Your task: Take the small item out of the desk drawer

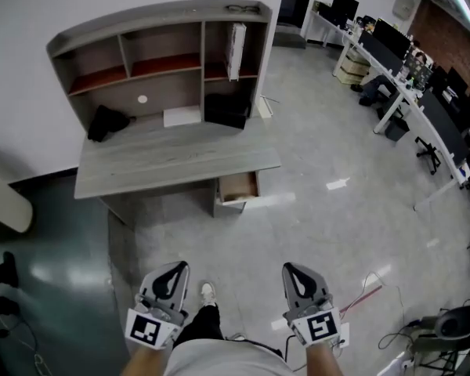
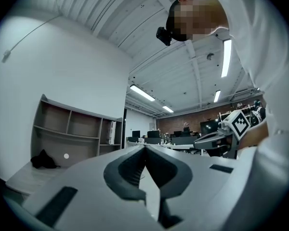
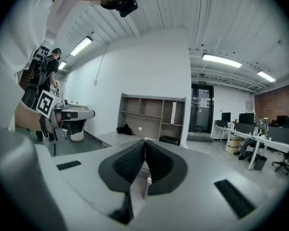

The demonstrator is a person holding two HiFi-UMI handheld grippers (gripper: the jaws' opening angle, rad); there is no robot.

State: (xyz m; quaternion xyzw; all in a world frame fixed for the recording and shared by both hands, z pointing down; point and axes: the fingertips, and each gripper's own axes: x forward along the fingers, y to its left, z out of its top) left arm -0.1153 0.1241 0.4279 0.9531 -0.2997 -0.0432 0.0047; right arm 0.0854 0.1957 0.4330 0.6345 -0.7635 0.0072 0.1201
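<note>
A grey desk [image 1: 172, 163] with a shelf hutch stands against the white wall, well ahead of me. Under its right end a drawer [image 1: 239, 188] hangs pulled out, its wooden inside showing; I cannot make out any item in it from here. My left gripper [image 1: 172, 266] and right gripper [image 1: 291, 269] are held low and near my body, far short of the desk. Both have their jaws together with nothing between them. The desk [image 3: 116, 137] also shows beyond the right gripper [image 3: 145, 141], and the hutch [image 2: 72, 131] lies left of the left gripper [image 2: 144, 147].
On the desk lie a black bundle [image 1: 106, 122], a white sheet [image 1: 182, 117] and a black box [image 1: 227, 110]. Shiny grey floor [image 1: 313, 210] stretches between me and the desk. Office desks with monitors [image 1: 407, 77] line the right side. Cables and a red line [image 1: 368, 292] lie by my right.
</note>
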